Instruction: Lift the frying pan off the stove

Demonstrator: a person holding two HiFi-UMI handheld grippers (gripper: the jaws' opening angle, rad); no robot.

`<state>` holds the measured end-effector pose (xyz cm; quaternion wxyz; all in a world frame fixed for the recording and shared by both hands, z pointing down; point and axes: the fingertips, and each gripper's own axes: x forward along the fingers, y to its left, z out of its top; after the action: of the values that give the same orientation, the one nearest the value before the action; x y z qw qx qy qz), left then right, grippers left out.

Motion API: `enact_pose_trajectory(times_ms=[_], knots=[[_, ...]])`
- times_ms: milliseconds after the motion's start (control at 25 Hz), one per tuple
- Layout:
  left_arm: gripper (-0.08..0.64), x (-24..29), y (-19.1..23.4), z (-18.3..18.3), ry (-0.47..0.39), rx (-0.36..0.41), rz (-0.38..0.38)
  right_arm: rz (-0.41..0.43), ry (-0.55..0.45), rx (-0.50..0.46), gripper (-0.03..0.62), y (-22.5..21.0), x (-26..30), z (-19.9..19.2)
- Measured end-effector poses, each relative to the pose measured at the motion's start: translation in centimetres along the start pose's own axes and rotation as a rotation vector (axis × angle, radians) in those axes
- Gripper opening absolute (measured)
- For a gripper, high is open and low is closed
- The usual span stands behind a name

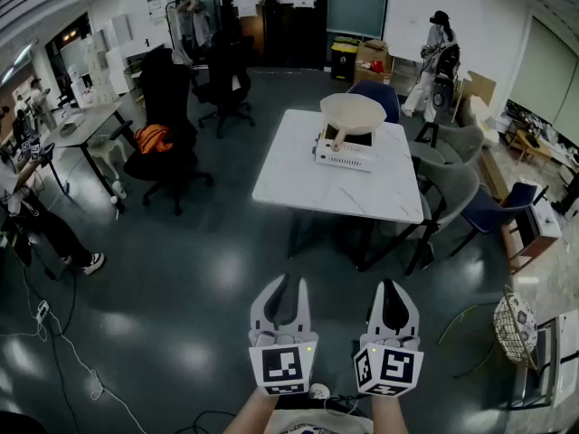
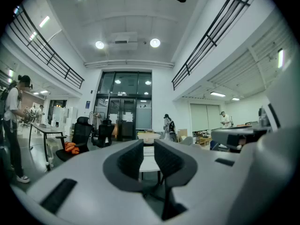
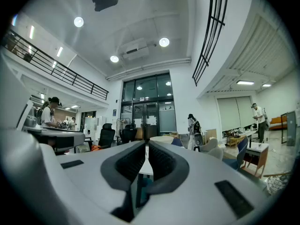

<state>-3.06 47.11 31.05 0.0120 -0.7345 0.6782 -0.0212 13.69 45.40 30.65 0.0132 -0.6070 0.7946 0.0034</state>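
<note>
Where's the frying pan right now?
In the head view the frying pan sits on the stove at the white table's far side, just right of centre.

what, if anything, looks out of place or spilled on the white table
Nothing stands out. The frying pan sits on the stove on the table, wider than the stove, with no spill or damage visible from this distance.

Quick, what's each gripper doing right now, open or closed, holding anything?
Left gripper: closed, nothing between its jaws.
Right gripper: closed, nothing between its jaws.
</note>
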Motion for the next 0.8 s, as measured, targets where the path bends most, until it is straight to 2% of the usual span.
enact_pose_trajectory(times_ms=[440, 800], knots=[[0.077, 0.8, 0.4, 0.0, 0.009, -0.039, 0.006, 0.000, 0.004, 0.006, 0.034, 0.3, 0.9, -0.5], [0.077, 2.8, 2.2, -0.8, 0.016, 0.006, -0.023, -0.030, 0.006, 0.017, 0.034, 1.0, 3.1, -0.8]])
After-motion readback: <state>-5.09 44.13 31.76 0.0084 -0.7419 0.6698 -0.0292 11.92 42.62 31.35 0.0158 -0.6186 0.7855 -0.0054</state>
